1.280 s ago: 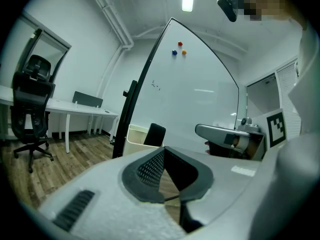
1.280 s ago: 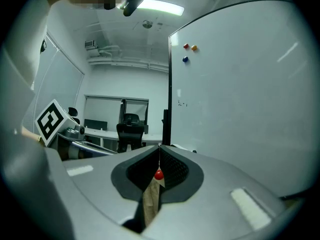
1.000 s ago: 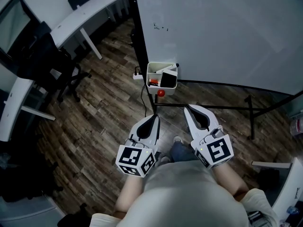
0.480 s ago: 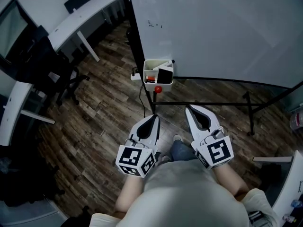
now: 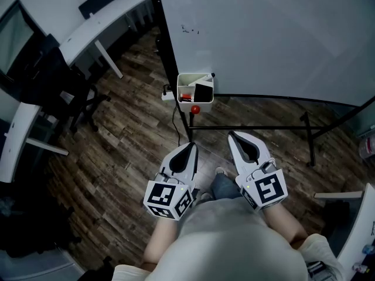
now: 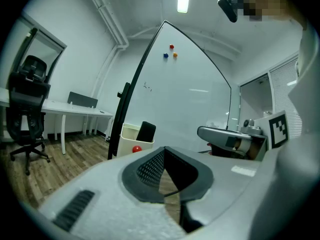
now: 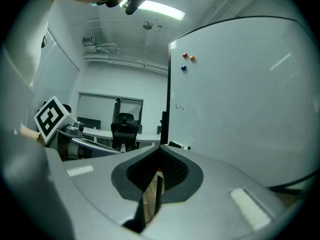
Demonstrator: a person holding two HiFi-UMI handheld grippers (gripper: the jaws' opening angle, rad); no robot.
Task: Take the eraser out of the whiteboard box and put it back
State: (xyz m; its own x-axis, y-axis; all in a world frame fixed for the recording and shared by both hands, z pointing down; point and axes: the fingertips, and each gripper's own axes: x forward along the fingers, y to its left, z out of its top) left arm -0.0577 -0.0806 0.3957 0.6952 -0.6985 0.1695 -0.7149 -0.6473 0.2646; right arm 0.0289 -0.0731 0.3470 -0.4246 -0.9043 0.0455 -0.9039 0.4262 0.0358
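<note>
Far left in the head view: a white desk w/ a black office chair parked by it, and wood floor everywhere.

Next over is the black post at the left edge of the whiteboard. Low down by that post is the white whiteboard box. The eraser is in there: black, standing up in the right half, top poking over the rim. There's something red in the left half, can't tell what exactly. A red ball sits just under the box.

Closer to the person, the left gripper is held low in front of the body. Its jaws are together w/ nothing btwn them, nose aimed roughly toward the box but well apart from it. Just beside it is the right gripper, same deal: jaws pressed together, empty. The person's grey shirt fills the bottom of the view.

The board takes up the whole upper right. Three small magnets show high on it in the left gripper view. The stand's black legs are on the floor at right.
</note>
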